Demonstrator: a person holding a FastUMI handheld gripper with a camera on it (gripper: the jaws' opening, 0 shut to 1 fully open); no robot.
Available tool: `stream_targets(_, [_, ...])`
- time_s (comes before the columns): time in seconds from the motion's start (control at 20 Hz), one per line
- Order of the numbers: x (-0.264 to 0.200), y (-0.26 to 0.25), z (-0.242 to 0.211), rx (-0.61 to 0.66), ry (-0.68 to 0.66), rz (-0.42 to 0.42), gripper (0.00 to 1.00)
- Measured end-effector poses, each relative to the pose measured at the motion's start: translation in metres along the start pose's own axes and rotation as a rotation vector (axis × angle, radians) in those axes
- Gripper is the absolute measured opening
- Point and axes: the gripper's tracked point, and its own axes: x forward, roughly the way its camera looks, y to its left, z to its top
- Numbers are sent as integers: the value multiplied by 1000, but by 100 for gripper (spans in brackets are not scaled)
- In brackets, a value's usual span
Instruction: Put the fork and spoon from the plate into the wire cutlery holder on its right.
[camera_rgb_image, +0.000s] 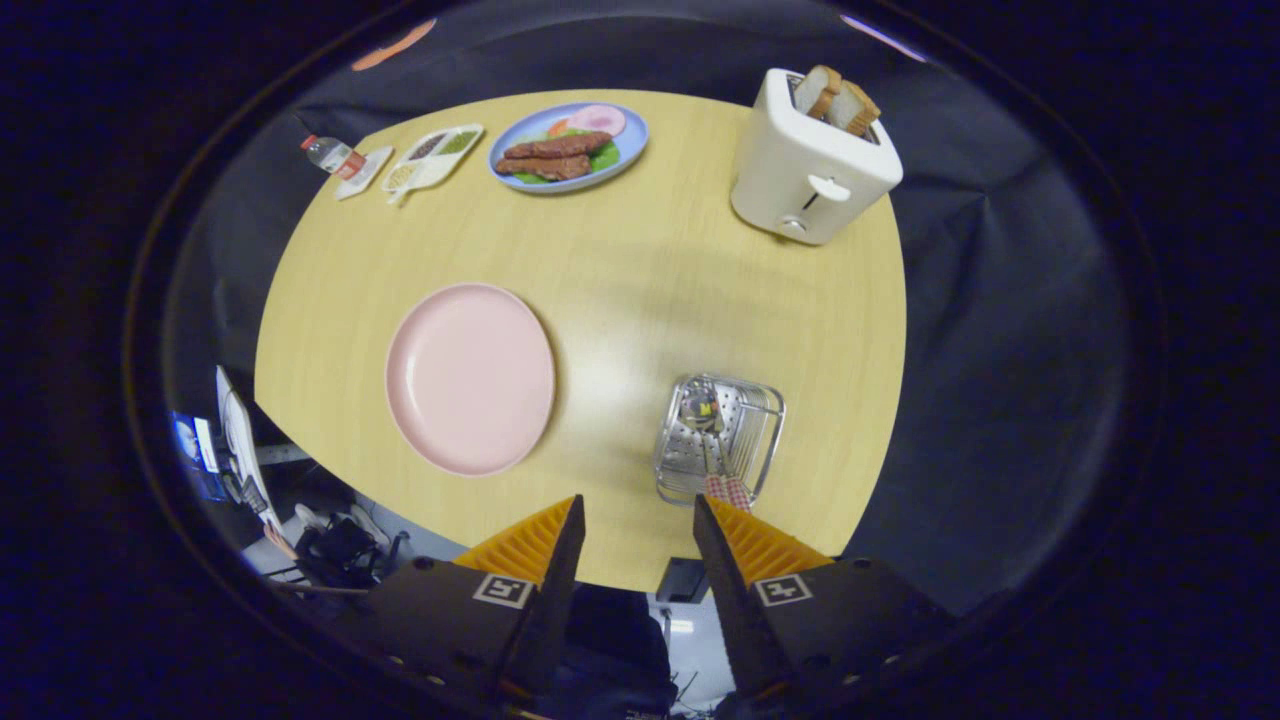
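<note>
We have the claw with its fingers apart and nothing between them, hanging high over the near edge of the surface. The pink plate sits left of and beyond the fingers and looks bare. The wire cutlery holder stands just ahead of the right finger, to the plate's right, well apart from it. Inside it we see the spoon, bowl facing up, and two checked handles side by side at the holder's near end, so we judge the fork lies there too, though its tines are too small to make out. So the task reads as about done; the step in hand looks like backing off. To do that well we would keep the fingers spread, lift straight up and back, and keep the right finger from clipping the handle ends, which seem to poke over the near wire rim, since a nudge could tip the light holder. Far side holds a toaster with bread, a blue plate of food, a small divided tray and a bottle, all well out of the way.
</note>
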Motion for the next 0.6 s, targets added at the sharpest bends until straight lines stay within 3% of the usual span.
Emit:
stream_targets(0.1, [-11,17,6,-4,-87,4,74])
stream_targets(0.6, [-76,78,31,77,-576,16,81])
